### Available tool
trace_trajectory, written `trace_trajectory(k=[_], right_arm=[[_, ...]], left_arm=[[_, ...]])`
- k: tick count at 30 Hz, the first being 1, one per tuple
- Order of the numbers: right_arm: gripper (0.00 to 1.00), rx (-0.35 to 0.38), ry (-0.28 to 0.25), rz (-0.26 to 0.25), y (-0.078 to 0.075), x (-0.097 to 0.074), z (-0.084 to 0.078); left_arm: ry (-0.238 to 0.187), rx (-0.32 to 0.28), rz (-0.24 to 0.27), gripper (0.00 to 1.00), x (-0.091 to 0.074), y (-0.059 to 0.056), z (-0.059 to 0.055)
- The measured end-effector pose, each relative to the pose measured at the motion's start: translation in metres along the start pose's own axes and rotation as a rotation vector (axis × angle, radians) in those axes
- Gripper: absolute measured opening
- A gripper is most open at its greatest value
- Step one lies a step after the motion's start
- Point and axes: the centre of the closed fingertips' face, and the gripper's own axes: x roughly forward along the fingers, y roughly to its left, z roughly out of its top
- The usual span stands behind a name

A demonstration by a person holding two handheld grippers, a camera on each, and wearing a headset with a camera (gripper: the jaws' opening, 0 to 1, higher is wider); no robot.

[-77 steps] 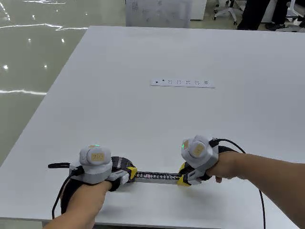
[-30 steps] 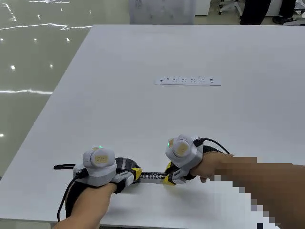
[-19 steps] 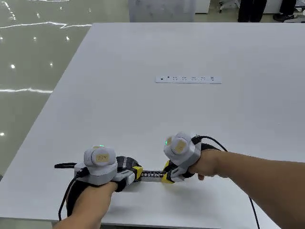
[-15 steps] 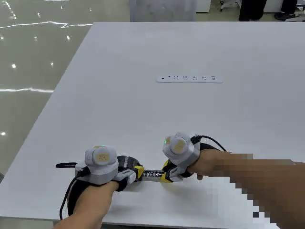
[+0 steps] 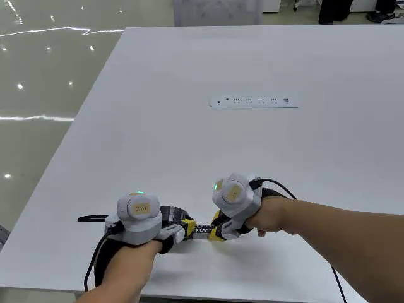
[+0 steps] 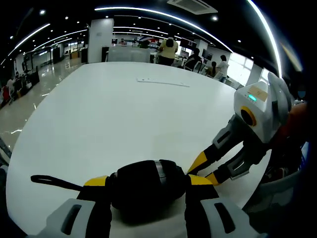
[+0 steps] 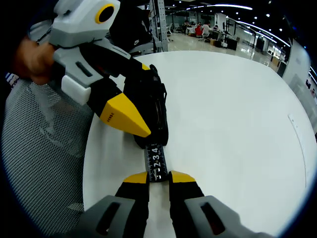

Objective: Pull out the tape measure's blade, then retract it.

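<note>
The black tape measure case (image 5: 170,217) rests near the table's front edge, and my left gripper (image 5: 178,230) is shut on it. The left gripper view has the case (image 6: 148,186) clamped between the yellow-tipped jaws of the left gripper (image 6: 148,179). A short length of numbered blade (image 5: 202,229) runs right from the case. My right gripper (image 5: 216,232) is shut on the blade's end. In the right gripper view, the right gripper (image 7: 158,177) pinches the blade (image 7: 155,159) near its 2-3-4 marks, close to the case (image 7: 154,114).
A white power strip (image 5: 254,101) lies at mid-table. The case's black strap (image 5: 92,218) trails left. The white table (image 5: 189,145) has its front edge just below both hands and its left edge over a glossy floor. Cables hang from both grippers.
My right gripper has moved left toward the case, and the exposed blade has grown much shorter. The left gripper has kept hold of the case.
</note>
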Motion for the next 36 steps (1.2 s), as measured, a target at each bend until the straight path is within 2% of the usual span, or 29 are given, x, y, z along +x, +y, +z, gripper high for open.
trace_trajectory(k=[18,36], right_arm=[[0.13,-0.021,-0.015,0.006,0.005,0.014,0.020],[0.15,-0.033,-0.017,0.003,0.006,0.017,0.023]], left_arm=[[-0.001,-0.003,-0.007,0.56,-0.001,0.001,0.001],[-0.010,0.004,-0.015,0.56,-0.001,0.000,0.001]])
